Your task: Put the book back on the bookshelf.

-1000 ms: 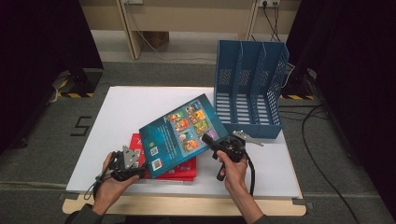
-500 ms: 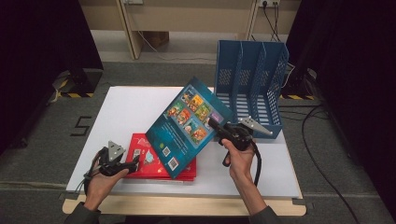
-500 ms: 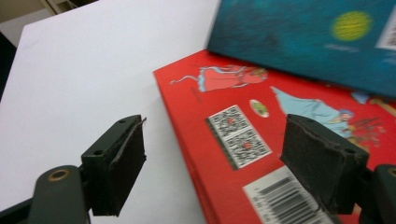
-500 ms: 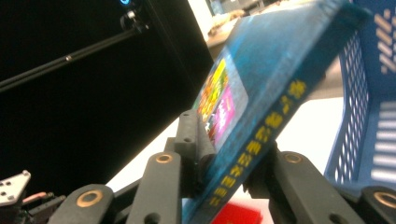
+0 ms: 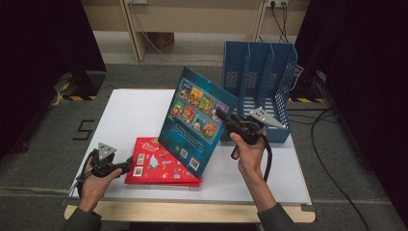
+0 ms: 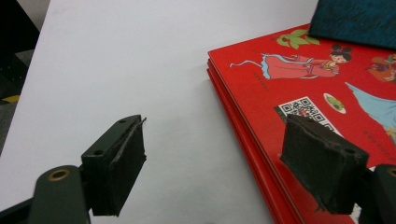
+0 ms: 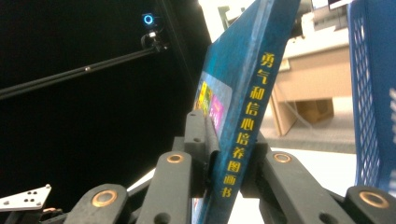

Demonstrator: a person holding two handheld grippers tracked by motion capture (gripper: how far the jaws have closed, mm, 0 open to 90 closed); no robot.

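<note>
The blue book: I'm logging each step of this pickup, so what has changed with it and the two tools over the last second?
The right tool, its jaws just closing on the blue book, has lifted it from lying across the red books to nearly upright, toward the file rack. The left tool, open, drew back leftward off the stack. Red books, file rack and table stayed put.

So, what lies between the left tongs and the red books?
Nothing: in the high view, bare white table separates the left tongs from the red books.

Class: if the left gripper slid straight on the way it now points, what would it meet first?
Probably the flat red picture books: the open left gripper points along the white table, its right-hand jaw already above their near edge.
</note>
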